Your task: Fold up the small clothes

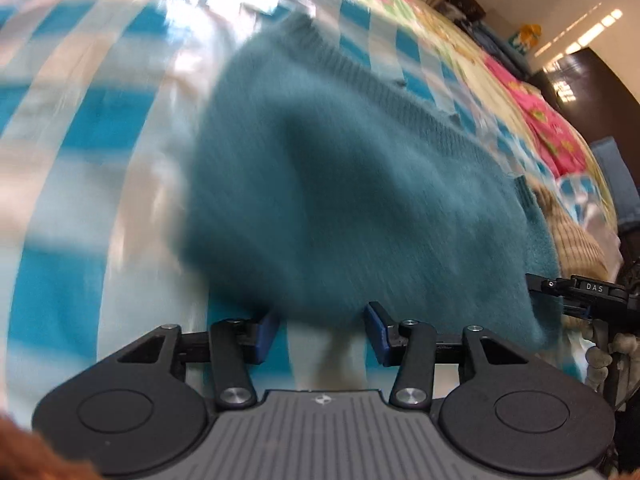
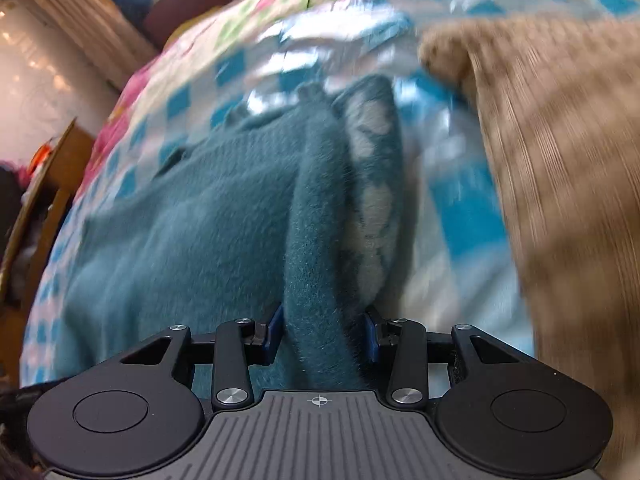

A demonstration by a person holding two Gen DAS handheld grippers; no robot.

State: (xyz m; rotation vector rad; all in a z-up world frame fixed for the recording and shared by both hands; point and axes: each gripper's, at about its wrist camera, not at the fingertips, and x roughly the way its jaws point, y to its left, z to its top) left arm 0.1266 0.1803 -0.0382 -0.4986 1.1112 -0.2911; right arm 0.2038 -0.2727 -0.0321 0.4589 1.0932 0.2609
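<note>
Left wrist view: left gripper (image 1: 322, 334), jaws apart with nothing pinched, the near edge of the teal knit sweater (image 1: 360, 184) just above its blue pads; sweater lying on a blue-and-white checked bedcover (image 1: 80, 128), a tan ribbed garment (image 1: 576, 236) beside it at right. Right wrist view: right gripper (image 2: 323, 334), a thick fold of the teal knit sweater (image 2: 316, 240) between its pads, though whether they press it cannot be told; tan ribbed garment (image 2: 560, 184) at right, motion-blurred.

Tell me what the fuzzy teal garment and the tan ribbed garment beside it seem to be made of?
The fuzzy teal garment looks like a soft knit, perhaps wool or acrylic: fine hairs stand off its surface, and a ribbed edge shows. The tan ribbed garment seems a thicker knit, with parallel ridges, though blur hides detail. Both look matte.
</note>
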